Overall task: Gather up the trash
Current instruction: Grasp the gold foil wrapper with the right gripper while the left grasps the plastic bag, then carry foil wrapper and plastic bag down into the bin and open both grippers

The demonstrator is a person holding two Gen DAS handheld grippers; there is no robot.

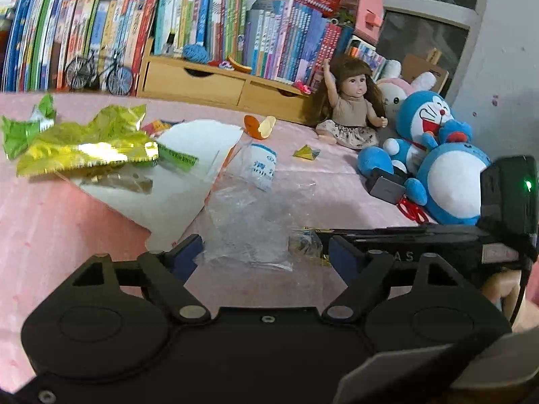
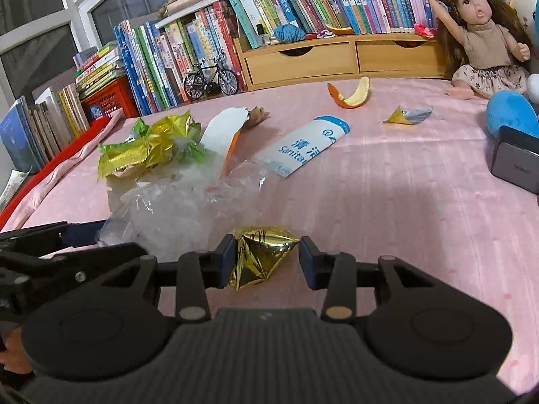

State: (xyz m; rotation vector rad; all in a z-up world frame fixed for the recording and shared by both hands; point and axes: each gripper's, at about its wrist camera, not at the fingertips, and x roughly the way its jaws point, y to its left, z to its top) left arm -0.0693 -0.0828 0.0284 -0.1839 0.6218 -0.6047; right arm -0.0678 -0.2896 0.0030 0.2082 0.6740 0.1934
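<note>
Gold foil, crumpled into a pointed wad (image 2: 261, 256), sits clamped between the blue pads of the right tool (image 2: 266, 257), one pad against each side, just above the pink bench (image 2: 387, 208). The left tool (image 1: 264, 254) stands open, its pads either side of a clear plastic bag (image 1: 249, 232) but not pressing it; the bag's loose edge lies between them, and the right tool shows at that view's right edge with the foil wad.

The risks, as I judge them: the foil is springy and thin, so a slight easing of the right pads could let it drop beside the bag. The bag is limp and nearly see-through, so the left tool could close on one layer only, or on nothing, and fail to hold the mouth open. The two tools are near each other and could knock together.

The remaining trash lies spread further out on the bench: a yellow-green wrapper (image 1: 91, 144) on a torn white carton piece (image 1: 175, 181), a white and blue sanitary packet (image 2: 305, 146), an orange peel (image 2: 352, 96) and a small gold foil scrap (image 2: 404, 116) near the doll (image 2: 485, 30). All of it is light, creased and shiny.
</note>
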